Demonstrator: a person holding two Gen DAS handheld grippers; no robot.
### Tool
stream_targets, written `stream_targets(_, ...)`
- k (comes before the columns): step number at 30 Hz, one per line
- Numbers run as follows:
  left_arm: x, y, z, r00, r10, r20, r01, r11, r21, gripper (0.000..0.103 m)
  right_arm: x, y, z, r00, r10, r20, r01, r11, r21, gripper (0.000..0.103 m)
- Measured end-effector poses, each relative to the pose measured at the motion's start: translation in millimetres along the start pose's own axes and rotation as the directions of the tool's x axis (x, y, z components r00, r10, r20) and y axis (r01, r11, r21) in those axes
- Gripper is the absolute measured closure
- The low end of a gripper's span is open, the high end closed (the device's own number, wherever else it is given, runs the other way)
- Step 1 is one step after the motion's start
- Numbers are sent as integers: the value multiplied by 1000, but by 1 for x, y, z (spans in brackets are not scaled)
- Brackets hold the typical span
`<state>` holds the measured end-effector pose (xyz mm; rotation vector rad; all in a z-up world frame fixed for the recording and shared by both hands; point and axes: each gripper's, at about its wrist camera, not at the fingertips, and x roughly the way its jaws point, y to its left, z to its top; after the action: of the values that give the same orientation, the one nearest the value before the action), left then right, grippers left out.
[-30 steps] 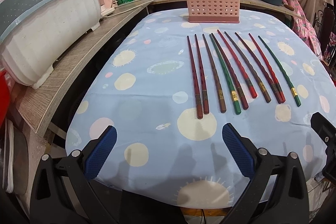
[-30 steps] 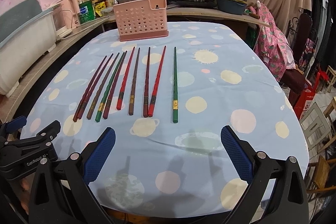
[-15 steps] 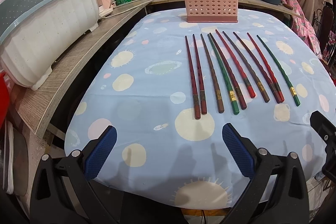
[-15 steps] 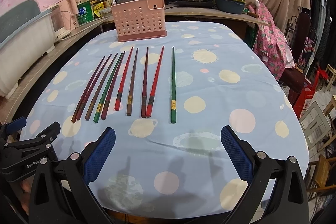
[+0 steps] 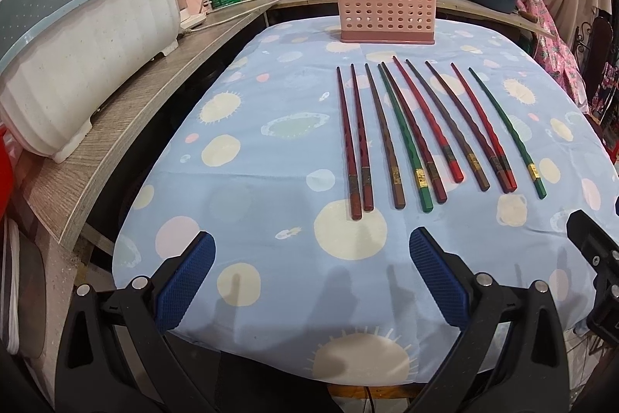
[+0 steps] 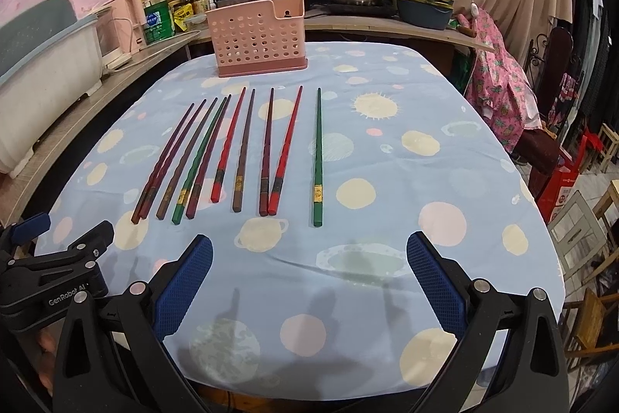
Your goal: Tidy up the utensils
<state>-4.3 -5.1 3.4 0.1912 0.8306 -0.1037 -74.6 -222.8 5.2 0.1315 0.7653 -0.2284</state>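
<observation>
Chopsticks (image 5: 416,132): ten-ish, red/brown/green, gold bands, lying side by side.

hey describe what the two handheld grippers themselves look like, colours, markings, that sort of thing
The left gripper and the right gripper look alike: black angular plastic frames with silver screws, each ending in two fingers faced with blue cross-hatched textured pads. In the right wrist view the left gripper's black body carries white "GenRobot AI" lettering. No cables or sleeves are visible.
</observation>
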Motion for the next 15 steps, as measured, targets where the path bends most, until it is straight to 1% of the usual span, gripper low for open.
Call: stream_targets(15, 3, 3, -2, 1000, -7, -9, 7, 1000, -8, 7, 2, 4, -3, 1000, 8, -5, -8, 1000, -7, 7)
